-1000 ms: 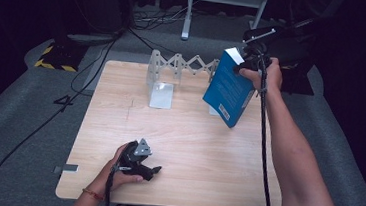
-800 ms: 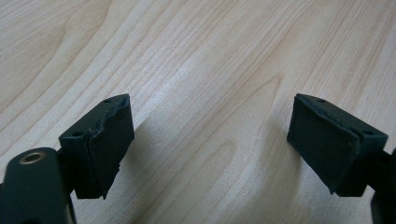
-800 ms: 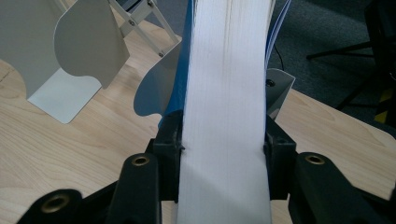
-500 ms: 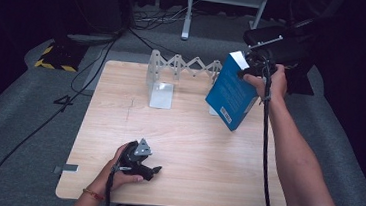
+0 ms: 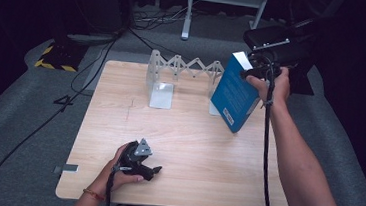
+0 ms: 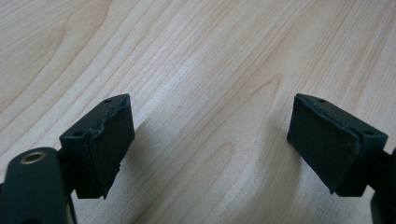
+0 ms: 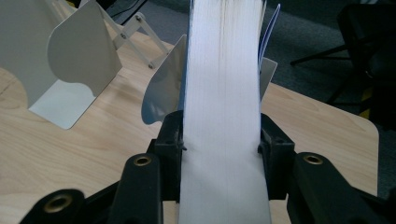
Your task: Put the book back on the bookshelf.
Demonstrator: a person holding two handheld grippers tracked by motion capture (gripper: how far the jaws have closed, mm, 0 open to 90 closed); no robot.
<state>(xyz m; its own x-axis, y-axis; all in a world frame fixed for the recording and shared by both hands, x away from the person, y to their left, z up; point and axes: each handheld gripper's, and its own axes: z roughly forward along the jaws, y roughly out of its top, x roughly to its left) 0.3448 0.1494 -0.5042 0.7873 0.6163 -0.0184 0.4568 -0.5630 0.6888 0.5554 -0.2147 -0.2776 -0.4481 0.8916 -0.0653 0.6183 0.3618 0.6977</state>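
Observation:
A thick blue book hangs tilted above the table's back right part, one lower corner near the wood. My right gripper is shut on its upper end; in the right gripper view the white page edge runs up between the two black jaws of my right gripper. Just behind the book stands the white expandable bookend rack, with its right plate beside the book. My left gripper rests on the table near the front edge, and in its own view my left gripper is open over bare wood.
The light wooden table is bare between the rack and my left hand. Grey carpet, black cables and a metal stand base lie beyond the far edge. A yellow-black striped box sits on the floor at left.
My right gripper has carried the book slightly right and toward the rack's right end, tilting it a little more upright. The left gripper has stayed put.

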